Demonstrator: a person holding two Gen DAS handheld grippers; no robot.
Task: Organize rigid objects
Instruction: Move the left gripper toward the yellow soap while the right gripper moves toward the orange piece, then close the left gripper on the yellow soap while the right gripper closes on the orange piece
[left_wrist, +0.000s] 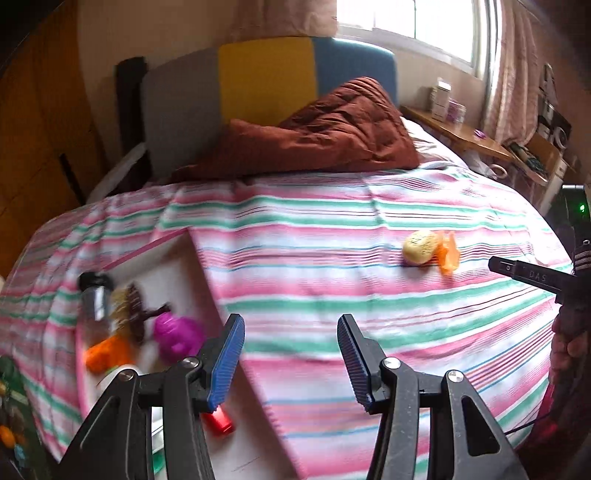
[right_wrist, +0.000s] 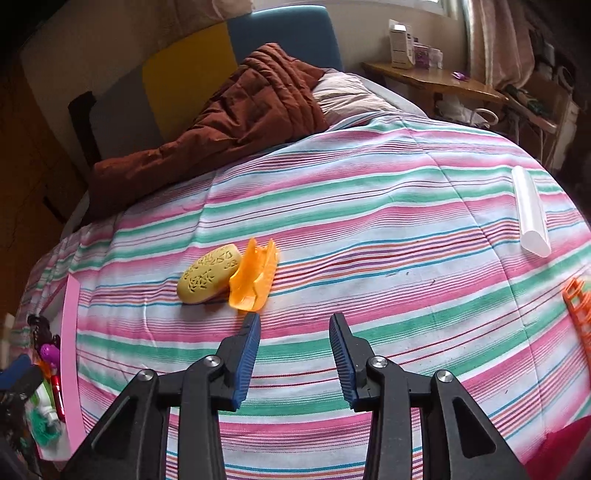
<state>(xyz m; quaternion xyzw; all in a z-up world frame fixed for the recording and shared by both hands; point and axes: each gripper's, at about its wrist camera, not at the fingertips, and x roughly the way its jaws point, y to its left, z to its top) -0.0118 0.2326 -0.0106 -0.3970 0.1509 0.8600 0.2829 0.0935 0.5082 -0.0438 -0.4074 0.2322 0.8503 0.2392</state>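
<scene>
1. we hover our right gripper (right_wrist: 294, 319) over the striped bedspread (right_wrist: 369, 206), jaws spread and nothing between them.
2. the orange plastic piece (right_wrist: 254, 275) lies just ahead of the jaws and a touch to the left, its near end almost at the tip of the left finger (close, but we can't say it touches).
3. its long axis runs away from us, leaning slightly right, so it lies roughly along our fingers rather than across them.
4. the yellow patterned oval (right_wrist: 208, 277) sits against the orange piece's left side, touching or nearly so.
5. our left gripper (left_wrist: 291, 325) also stands spread and empty, over the right edge of the white box (left_wrist: 177, 266) that already holds a purple toy (left_wrist: 177, 336) and other bits.
6. from the left view, that pair sits well apart, up and to the right, so the right hand is clearly nearer.
7. we judge the coming move needs a small shift left so the jaws straddle the orange piece across its narrow width.
</scene>
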